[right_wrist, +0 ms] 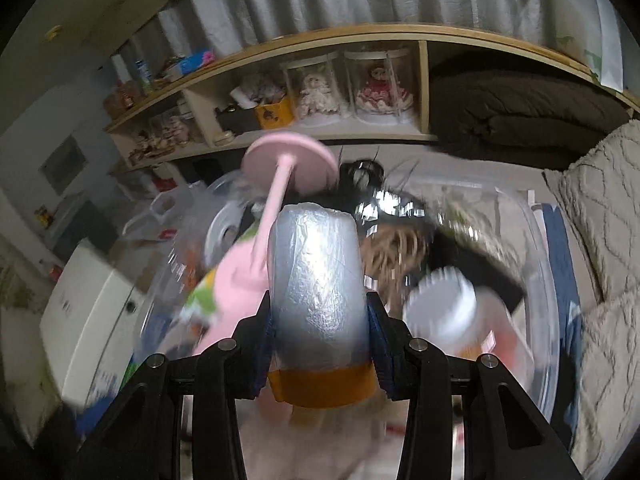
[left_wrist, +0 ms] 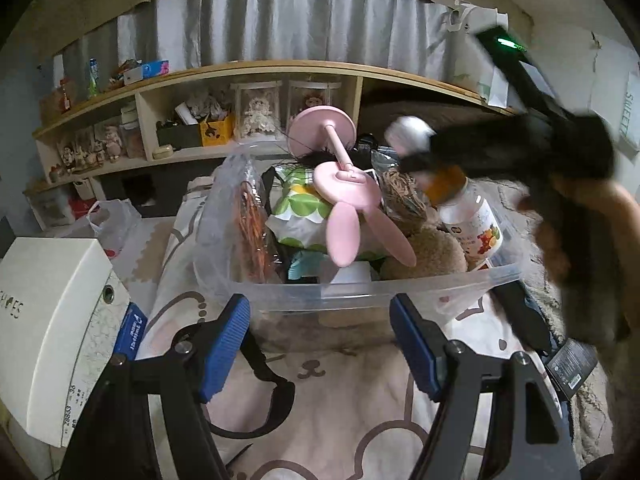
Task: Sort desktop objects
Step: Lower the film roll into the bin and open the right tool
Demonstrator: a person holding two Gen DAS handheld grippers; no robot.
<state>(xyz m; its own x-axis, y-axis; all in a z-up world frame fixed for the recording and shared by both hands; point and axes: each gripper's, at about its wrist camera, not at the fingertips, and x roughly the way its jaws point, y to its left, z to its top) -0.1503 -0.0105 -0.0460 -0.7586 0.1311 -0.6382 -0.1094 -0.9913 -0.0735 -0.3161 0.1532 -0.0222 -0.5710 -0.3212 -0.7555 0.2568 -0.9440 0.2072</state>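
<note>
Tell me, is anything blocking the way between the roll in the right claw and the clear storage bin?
Yes. The clear bin is already piled high: a pink stand rises just left of the roll, and a white-capped bottle sits to its right, leaving little open room.

Home bedroom. Wooden shelf unit [left_wrist: 248, 76] along the wall at 12 o'clock, cubbies holding dolls in clear cases [right_wrist: 316, 92], small figurines and clutter. Pleated grey curtain [left_wrist: 280, 20] above it. Folded brown blanket [right_wrist: 520, 108] stuffed in the cubby at 2 o'clock. Pink cartoon-print bedsheet [left_wrist: 340, 380] at 6 o'clock. Textured beige bedding [right_wrist: 600, 240] at 3 o'clock. White shoebox [left_wrist: 52, 320] at 8 o'clock.
</note>
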